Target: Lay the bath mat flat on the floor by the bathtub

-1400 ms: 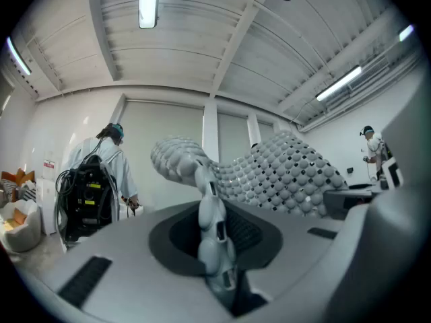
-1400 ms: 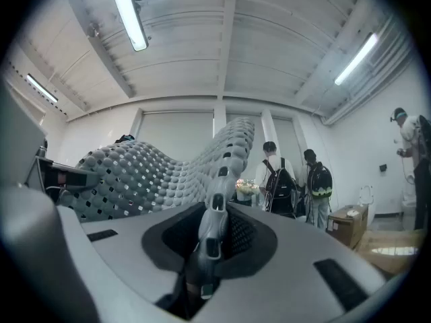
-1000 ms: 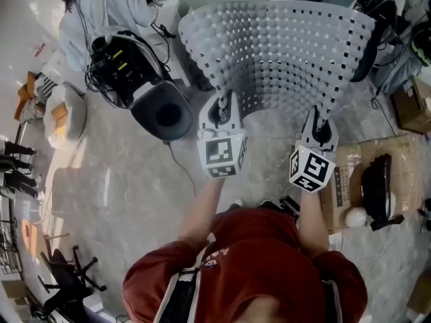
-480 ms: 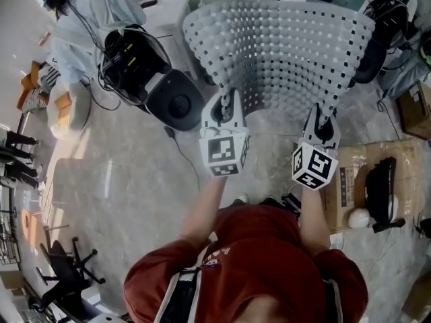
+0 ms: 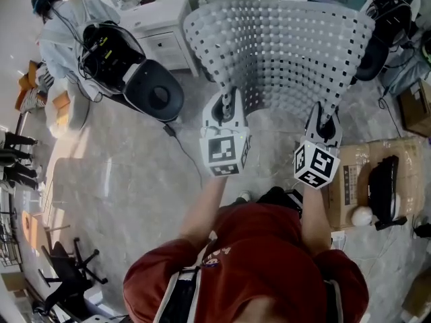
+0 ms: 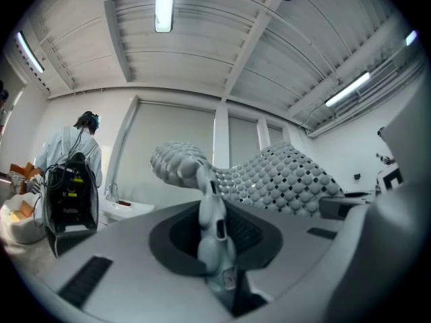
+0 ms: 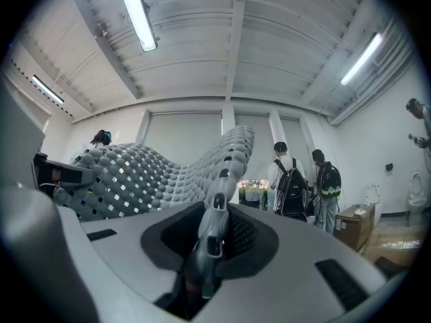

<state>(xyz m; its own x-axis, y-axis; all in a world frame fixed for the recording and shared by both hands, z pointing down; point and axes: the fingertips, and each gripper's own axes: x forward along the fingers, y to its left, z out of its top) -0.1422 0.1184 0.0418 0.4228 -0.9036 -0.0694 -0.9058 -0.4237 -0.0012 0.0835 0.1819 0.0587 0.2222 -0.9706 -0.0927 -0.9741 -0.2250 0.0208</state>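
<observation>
A grey bath mat point(image 5: 283, 52) with rows of bumps and small square holes hangs spread in the air between my two grippers. My left gripper point(image 5: 227, 105) is shut on its left lower corner, and my right gripper point(image 5: 326, 121) is shut on its right lower corner. In the left gripper view the bath mat point(image 6: 283, 180) runs from the closed jaws of the left gripper point(image 6: 214, 229) up and to the right. In the right gripper view the bath mat point(image 7: 148, 173) rises from the right gripper point(image 7: 211, 234) and fans out to the left.
A person in a white coat point(image 5: 64, 29) stands at upper left beside black equipment point(image 5: 108, 49) and a round black device point(image 5: 153, 94). A white cabinet point(image 5: 165, 15) is behind them. A cardboard box point(image 5: 357, 180) lies at right, an office chair point(image 5: 67, 274) at lower left. Two people with backpacks point(image 7: 293, 187) stand far off.
Both grippers keep their grip on the mat. The view has drifted: the white cabinet has come into sight at upper left, and the person and black device have slid up and left.
</observation>
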